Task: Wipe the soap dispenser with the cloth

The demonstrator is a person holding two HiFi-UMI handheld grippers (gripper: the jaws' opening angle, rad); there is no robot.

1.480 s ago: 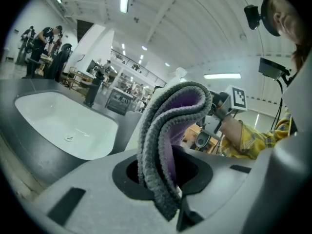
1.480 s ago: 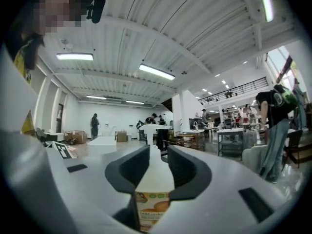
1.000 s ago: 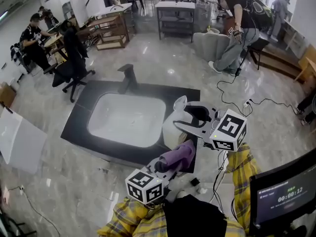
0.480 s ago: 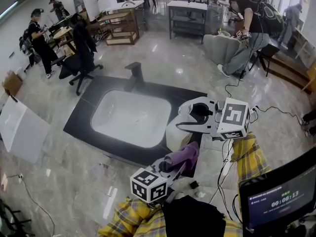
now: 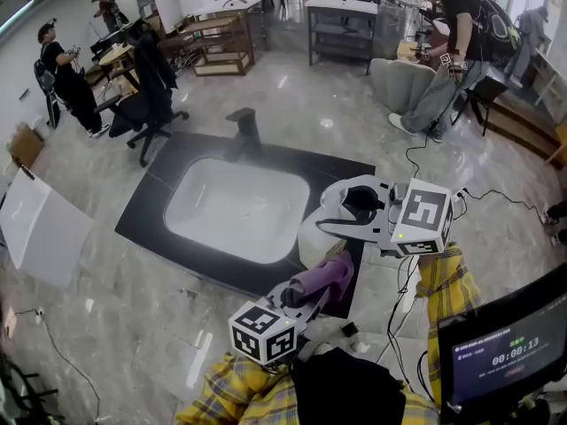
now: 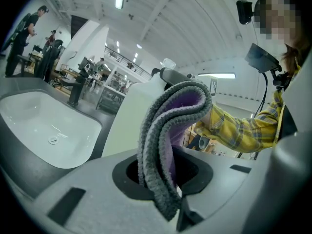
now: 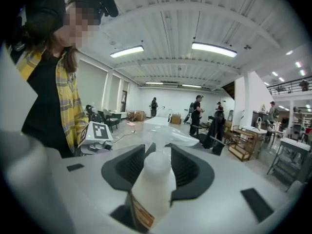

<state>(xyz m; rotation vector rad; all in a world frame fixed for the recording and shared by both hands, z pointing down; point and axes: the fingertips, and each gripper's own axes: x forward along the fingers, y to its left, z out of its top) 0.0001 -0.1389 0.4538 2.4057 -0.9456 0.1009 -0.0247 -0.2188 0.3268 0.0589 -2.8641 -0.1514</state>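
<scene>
Here, dispenser and cloth were both gripped beside the sink.
At the dark counter's (image 5: 151, 197) right edge, beside the white basin (image 5: 235, 209), the right gripper (image 5: 330, 211) clasped the soap dispenser (image 5: 317, 235), its jaws having just been closing on it. The left gripper (image 6: 161, 175) pinched the folded purple-grey cloth (image 6: 170, 126) near the bottle.

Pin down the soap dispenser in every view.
Head view: soap dispenser centre-right, beside the sink.
Left gripper view: soap dispenser centre, behind the cloth.
Right gripper view: soap dispenser bottom centre, close up.
Shared landmark: yellow plaid shirt.
</scene>
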